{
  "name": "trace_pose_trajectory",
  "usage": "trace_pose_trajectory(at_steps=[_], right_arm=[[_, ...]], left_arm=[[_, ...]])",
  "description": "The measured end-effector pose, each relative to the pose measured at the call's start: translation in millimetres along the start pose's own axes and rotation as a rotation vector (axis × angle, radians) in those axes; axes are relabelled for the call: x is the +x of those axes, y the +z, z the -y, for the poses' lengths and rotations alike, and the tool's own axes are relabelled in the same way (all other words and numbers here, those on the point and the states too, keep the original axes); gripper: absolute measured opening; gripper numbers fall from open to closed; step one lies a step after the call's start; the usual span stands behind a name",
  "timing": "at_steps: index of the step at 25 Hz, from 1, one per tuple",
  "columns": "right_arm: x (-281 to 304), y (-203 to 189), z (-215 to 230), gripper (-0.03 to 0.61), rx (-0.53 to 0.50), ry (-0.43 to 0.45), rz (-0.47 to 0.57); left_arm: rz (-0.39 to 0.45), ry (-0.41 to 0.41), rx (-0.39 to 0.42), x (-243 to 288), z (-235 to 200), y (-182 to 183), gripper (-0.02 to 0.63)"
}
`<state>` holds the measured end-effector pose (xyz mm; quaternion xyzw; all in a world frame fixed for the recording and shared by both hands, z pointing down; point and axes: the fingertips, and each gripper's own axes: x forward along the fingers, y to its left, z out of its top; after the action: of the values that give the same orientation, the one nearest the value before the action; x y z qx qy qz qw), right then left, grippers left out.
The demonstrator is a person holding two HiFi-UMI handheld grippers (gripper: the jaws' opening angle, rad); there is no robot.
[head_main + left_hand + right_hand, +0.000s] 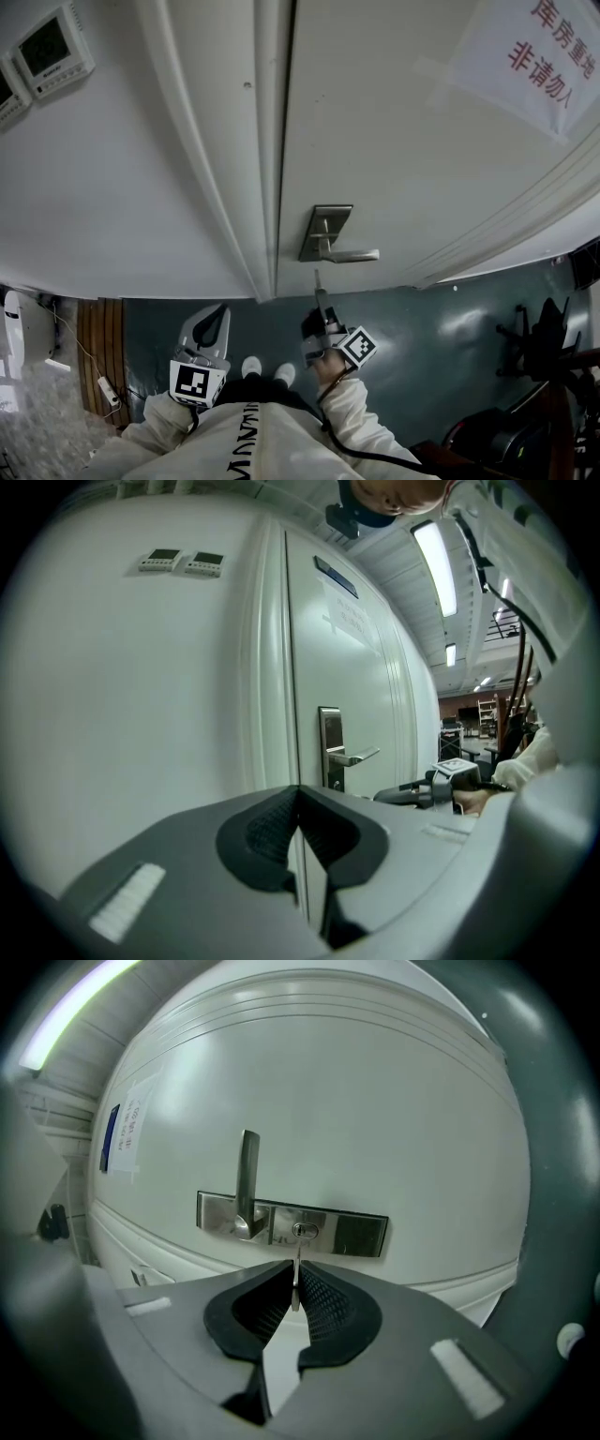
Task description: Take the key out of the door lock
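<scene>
A white door [403, 141] carries a silver lock plate [325, 232] with a lever handle [352, 255]. In the right gripper view the plate [356, 1234] lies sideways, with its keyhole [303, 1231] showing. My right gripper [321, 298] is shut on a thin metal key [296, 1274]. The key's blade points at the keyhole, and in the head view the key [317, 281] hangs just short of the plate, apart from the door. My left gripper [211, 330] hangs lower left, away from the door, shut [300, 803] with nothing in it.
The door frame [267, 187] runs left of the lock plate. Two wall control panels [52, 47] sit at top left, and a paper sign with red print [539, 47] is on the door. A power strip [106, 389] lies on the floor at left; dark equipment [544, 356] stands at right.
</scene>
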<state>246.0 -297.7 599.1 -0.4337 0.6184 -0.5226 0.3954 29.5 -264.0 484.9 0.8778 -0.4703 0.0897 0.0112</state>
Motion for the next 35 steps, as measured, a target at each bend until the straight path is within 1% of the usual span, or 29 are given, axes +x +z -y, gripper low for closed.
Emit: trace_pose_trajectory(at_steps=[4, 8, 10, 11, 13, 19, 25, 27, 29, 35], right_arm=[[-7.6, 1.2, -11.6, 0.023, -0.092, -0.006, -0.019], [-16.1, 2.9, -27.8, 0.023, -0.187, -0.008, -0.033], [-21.2, 1.4, -33.2, 0.023, -0.206, -0.028, -0.033], [-25.1, 1.3, -34.6, 0.023, -0.232, -0.048, -0.034], [-33.1, 2.5, -41.1, 0.023, -0.322, -0.079, -0.045], [-50.6, 2.4, -83.2, 0.023, -0.626, -0.085, -0.061], [-68.6, 9.5, -118.2, 0.023, -0.957, -0.149, -0.013], [-72.6, 12.4, -124.8, 0.023, -1.039, -0.169, 0.005], [-74.4, 14.2, -126.8, 0.023, -1.07, -0.179, 0.013], [-77.9, 17.5, -127.0, 0.023, -1.1, -0.195, 0.023]], left_arm=[[0.001, -0.004, 0.01, 2.6, -2.0, -1.9, 0.0], [0.009, -0.011, 0.003, 6.2, -3.8, 0.4, 0.0], [0.017, -0.015, 0.008, 8.0, -5.4, -0.2, 0.0], [0.019, -0.017, 0.008, 8.9, -5.8, 0.0, 0.0], [0.023, -0.023, 0.005, 10.9, -5.3, 1.9, 0.0], [0.027, -0.037, 0.002, 15.1, -4.9, 3.4, 0.0], [0.033, -0.041, -0.003, 19.5, -7.4, 6.9, 0.0], [0.032, -0.044, 0.005, 21.7, -8.2, 6.8, 0.0], [0.028, -0.047, 0.015, 23.9, -8.5, 5.0, 0.0], [0.029, -0.045, 0.017, 28.4, -5.0, 3.2, 0.0]])
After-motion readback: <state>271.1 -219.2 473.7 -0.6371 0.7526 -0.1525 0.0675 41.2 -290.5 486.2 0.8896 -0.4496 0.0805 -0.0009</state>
